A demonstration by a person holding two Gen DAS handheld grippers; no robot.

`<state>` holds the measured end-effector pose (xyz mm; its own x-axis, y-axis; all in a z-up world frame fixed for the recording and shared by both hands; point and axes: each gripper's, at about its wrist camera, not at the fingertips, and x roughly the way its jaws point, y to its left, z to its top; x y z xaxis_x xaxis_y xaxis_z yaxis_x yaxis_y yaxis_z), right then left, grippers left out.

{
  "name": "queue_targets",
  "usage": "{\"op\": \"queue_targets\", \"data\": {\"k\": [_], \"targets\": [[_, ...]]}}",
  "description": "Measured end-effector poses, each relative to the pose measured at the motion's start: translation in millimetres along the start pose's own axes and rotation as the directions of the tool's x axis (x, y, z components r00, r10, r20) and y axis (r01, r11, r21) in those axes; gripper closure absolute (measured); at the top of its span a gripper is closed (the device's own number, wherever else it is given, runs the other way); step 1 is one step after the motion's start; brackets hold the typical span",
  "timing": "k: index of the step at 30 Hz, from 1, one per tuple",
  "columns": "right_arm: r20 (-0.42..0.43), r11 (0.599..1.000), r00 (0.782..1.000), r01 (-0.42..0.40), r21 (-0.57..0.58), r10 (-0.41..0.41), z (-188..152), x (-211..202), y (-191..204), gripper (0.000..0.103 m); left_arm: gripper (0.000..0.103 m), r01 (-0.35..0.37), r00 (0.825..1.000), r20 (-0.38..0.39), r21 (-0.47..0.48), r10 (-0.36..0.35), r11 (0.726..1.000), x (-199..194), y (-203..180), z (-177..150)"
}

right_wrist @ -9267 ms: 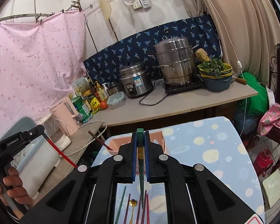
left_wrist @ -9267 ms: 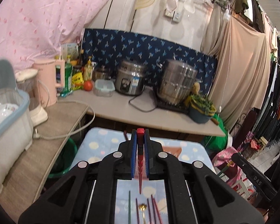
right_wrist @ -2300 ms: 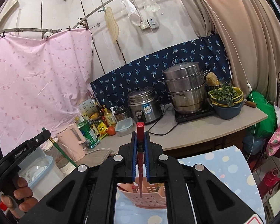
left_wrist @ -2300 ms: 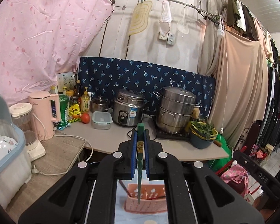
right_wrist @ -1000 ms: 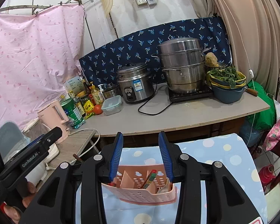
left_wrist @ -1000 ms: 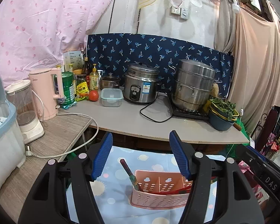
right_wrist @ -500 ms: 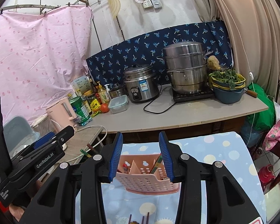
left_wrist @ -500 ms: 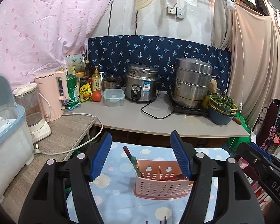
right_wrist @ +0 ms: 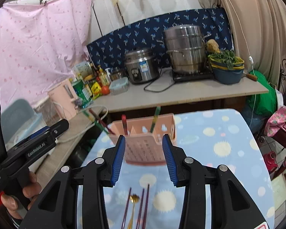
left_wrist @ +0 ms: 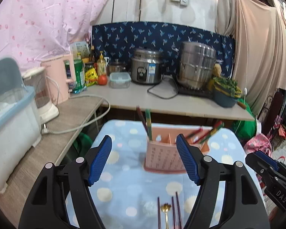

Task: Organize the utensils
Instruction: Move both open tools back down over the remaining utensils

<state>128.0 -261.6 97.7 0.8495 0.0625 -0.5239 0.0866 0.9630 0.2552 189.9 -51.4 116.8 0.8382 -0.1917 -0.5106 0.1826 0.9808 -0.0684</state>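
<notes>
A pink perforated utensil basket (left_wrist: 165, 157) (right_wrist: 145, 147) stands on the blue dotted tablecloth (left_wrist: 124, 196). Red and green chopsticks (left_wrist: 147, 123) lean in its left compartment, and more chopsticks (left_wrist: 207, 131) in its right; they also show in the right wrist view (right_wrist: 154, 119). On the cloth in front lie dark red chopsticks (left_wrist: 173, 210) (right_wrist: 143, 206) and a gold spoon (left_wrist: 165, 209) (right_wrist: 133, 200). My left gripper (left_wrist: 144, 159) is open and empty above them. My right gripper (right_wrist: 143, 159) is open and empty, its jaws framing the basket.
A grey counter (left_wrist: 162, 99) behind the table holds a rice cooker (left_wrist: 146, 67), a steel steamer pot (left_wrist: 195, 64), a bowl of greens (left_wrist: 226, 87) and bottles. A side shelf (left_wrist: 53, 133) on the left carries a pink kettle (left_wrist: 57, 80) and a dish box (left_wrist: 11, 114).
Both grippers were shut on chopsticks; they opened and left them in the basket. Since then both have pulled back and tilted down, so the utensils lying on the cloth show.
</notes>
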Motion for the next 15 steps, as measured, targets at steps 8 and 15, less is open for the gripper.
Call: {"op": "queue_targets", "data": {"k": [8, 15], "targets": [[-0.099, 0.999, 0.994, 0.040, 0.016, -0.038, -58.1, -6.7, -14.5, 0.063, 0.036, 0.001, 0.991, -0.135, 0.020, 0.001, 1.000, 3.5, 7.5, -64.0], [-0.196, 0.998, 0.978, 0.070, -0.010, -0.070, -114.3, -6.9, -14.6, 0.064, 0.036, 0.008, 0.966, -0.257, 0.008, -0.006, 1.000, 8.9, 14.4, -120.3]]}}
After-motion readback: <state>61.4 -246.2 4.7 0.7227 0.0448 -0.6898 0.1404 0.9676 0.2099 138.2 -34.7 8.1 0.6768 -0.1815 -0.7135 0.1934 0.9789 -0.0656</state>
